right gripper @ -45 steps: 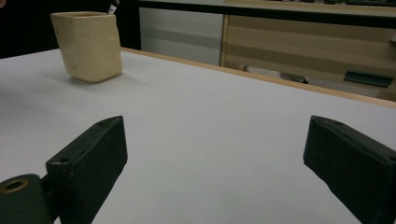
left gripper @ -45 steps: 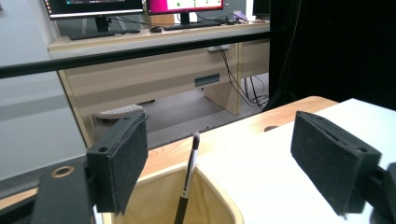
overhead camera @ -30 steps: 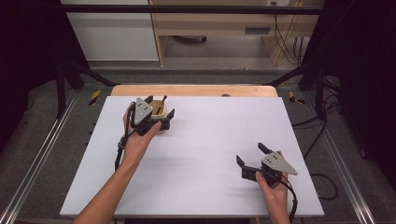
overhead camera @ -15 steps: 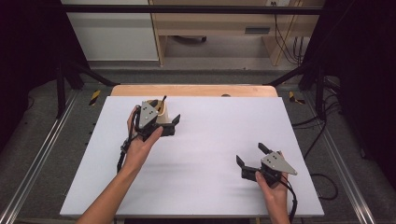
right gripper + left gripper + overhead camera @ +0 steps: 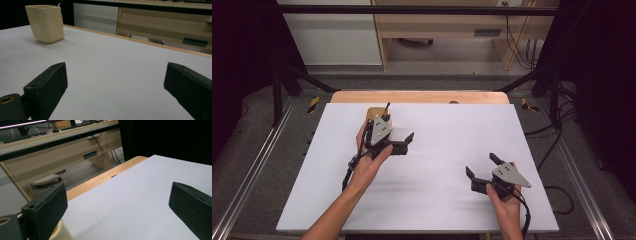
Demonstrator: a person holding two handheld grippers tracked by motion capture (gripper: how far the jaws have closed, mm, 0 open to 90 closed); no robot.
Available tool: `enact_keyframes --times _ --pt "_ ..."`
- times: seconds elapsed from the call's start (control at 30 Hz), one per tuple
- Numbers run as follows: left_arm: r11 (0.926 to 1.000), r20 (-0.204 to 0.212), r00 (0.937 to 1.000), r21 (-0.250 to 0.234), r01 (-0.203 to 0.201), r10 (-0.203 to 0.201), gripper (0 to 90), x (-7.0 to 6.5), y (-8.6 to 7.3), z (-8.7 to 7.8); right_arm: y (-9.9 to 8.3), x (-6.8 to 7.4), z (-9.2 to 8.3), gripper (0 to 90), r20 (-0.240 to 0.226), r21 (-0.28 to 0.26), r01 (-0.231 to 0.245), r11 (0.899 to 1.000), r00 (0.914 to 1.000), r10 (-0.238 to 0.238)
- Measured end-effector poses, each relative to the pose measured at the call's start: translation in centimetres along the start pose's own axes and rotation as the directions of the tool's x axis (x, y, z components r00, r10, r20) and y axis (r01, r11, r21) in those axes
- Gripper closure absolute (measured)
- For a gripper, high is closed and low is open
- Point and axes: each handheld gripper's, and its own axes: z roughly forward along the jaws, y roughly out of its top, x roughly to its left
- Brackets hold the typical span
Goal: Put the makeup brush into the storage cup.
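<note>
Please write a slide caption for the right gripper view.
Open right claw low over white table, cream cup standing beyond.

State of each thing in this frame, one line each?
Cup: upright on the table, a thin dark stick rising from it, not gripped.
Left gripper: open, nothing between its jaws, which have just been opening, beside the cup.
Right gripper: open, empty.
Table: white top.

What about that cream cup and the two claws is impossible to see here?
- Cream cup, high view: mostly hidden behind the left claw and its grey plate.
- Cup's inside, right gripper view: the camera sits below the rim; a thin dark stick pokes out, too small to identify.
- Cup, left gripper view: cut off by the bottom edge, behind the jaw.
</note>
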Motion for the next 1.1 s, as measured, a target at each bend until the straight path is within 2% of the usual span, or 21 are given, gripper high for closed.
enact_keyframes --times 0.13,0.43,0.77,0.83,1.1 --pt "0.9999 0.039 0.9992 0.014 0.005 -0.006 1.9 -0.8 -0.2 0.0 0.0 0.0 0.0 5.4 0.000 0.001 -0.001 1.000 1.0000 0.001" --pt "0.9999 0.089 0.9961 0.014 0.003 -0.004 1.7 -1.8 -1.3 -0.1 0.0 0.0 -0.1 3.9 0.014 -0.001 -0.005 1.000 0.9999 0.005" --pt "0.9998 0.111 0.9936 -0.004 -0.020 0.020 1.5 -2.9 -2.2 -1.0 0.1 -0.1 0.0 3.5 0.013 0.002 -0.008 1.000 0.9999 0.008" --pt "1.0000 0.123 0.9924 -0.006 -0.005 0.006 1.6 -3.1 -2.3 -1.1 0.1 -0.1 -0.1 3.5 0.013 0.003 -0.008 1.000 0.9999 0.007" --pt "0.9996 0.137 0.9905 -0.026 -0.010 0.013 2.0 -3.9 -2.6 -1.8 0.0 0.0 0.0 3.5 0.014 0.005 -0.009 1.000 0.9999 0.009"
